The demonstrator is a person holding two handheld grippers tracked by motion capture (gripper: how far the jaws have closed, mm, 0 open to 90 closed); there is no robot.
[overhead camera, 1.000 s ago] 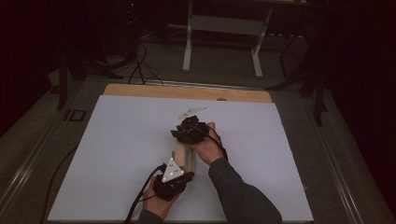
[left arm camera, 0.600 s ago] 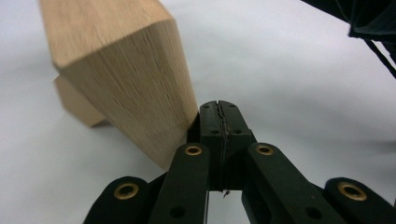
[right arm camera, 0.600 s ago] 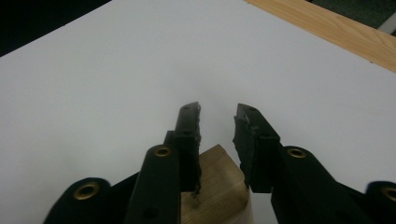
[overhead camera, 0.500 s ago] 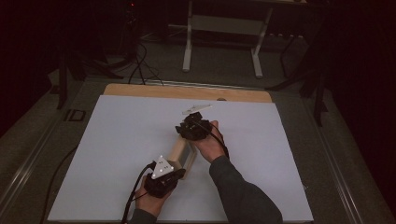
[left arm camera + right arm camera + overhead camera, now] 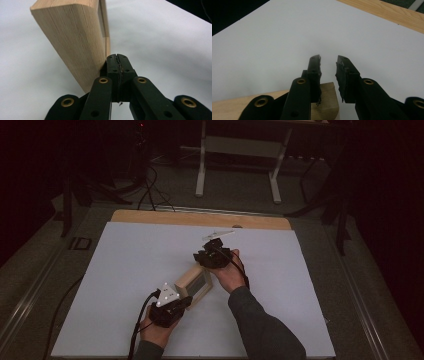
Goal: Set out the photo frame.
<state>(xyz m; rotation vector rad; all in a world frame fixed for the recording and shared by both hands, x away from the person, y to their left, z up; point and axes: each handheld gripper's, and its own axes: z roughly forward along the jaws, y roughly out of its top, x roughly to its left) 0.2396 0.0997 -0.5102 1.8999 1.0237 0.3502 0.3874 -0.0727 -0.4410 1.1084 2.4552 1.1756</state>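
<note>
Wooden block being handled between two grippers on the white surface

The wooden block lies on the white surface between the hands. The left gripper has its fingers pressed together, empty, tips beside the block's near end. The right gripper has just been closing; its fingers stand apart over the block's far corner, with no pad pressing on it. The step looks like repositioning the block; next, the right fingers need to straddle and clamp an edge.
</note>
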